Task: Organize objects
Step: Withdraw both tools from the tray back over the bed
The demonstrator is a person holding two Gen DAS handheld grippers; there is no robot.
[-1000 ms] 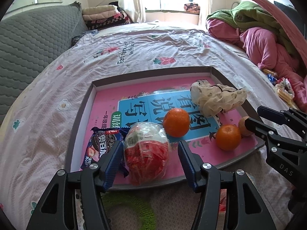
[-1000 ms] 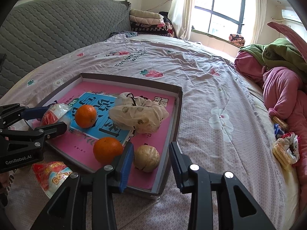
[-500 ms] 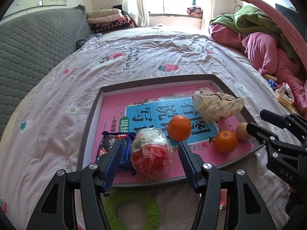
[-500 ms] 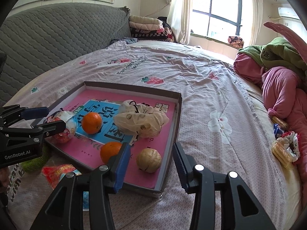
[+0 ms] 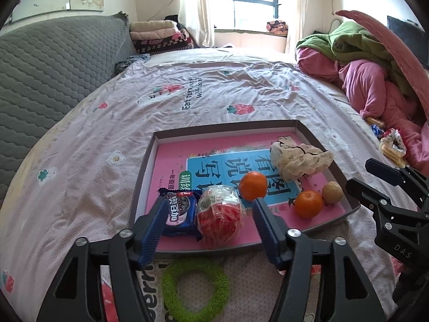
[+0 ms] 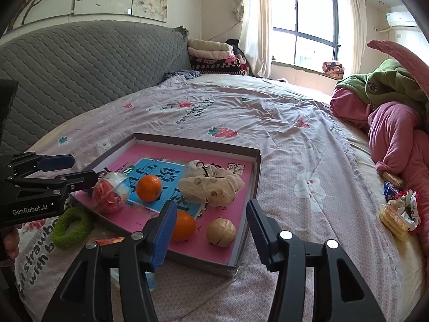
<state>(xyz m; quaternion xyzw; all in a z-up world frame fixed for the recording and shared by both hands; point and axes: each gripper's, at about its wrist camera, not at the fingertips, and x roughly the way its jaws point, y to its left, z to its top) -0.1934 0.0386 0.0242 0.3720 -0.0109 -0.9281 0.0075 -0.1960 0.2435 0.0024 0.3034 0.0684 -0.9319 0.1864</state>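
Observation:
A shallow grey box (image 5: 228, 128) on the bed holds a pink book, two oranges (image 5: 252, 186) (image 5: 308, 204), a tan nut-like ball (image 5: 332, 192), a cream scrunchie (image 5: 300, 161), a blue cookie pack (image 5: 178, 213) and a red-and-clear snack bag (image 5: 219, 218). My left gripper (image 5: 209, 209) hovers over the box's near edge with its jaws opening. The snack bag lies between the fingers, and the pads stand clear of it. My right gripper (image 6: 211, 209) is also opening above the tan ball (image 6: 221, 232), which rests free in the box (image 6: 198, 141).
A green fuzzy ring (image 5: 195, 287) lies on the sheet just in front of the box, with a red packet (image 6: 107, 241) nearby. Wrapped snacks (image 6: 396, 214) and a pile of pink and green bedding (image 6: 396, 134) sit at the right. A grey quilted headboard (image 6: 80, 61) runs along the left.
Both grippers have drawn back and upward from the box, and their jaws have widened. The snack bag and the tan ball stay lying in the box.

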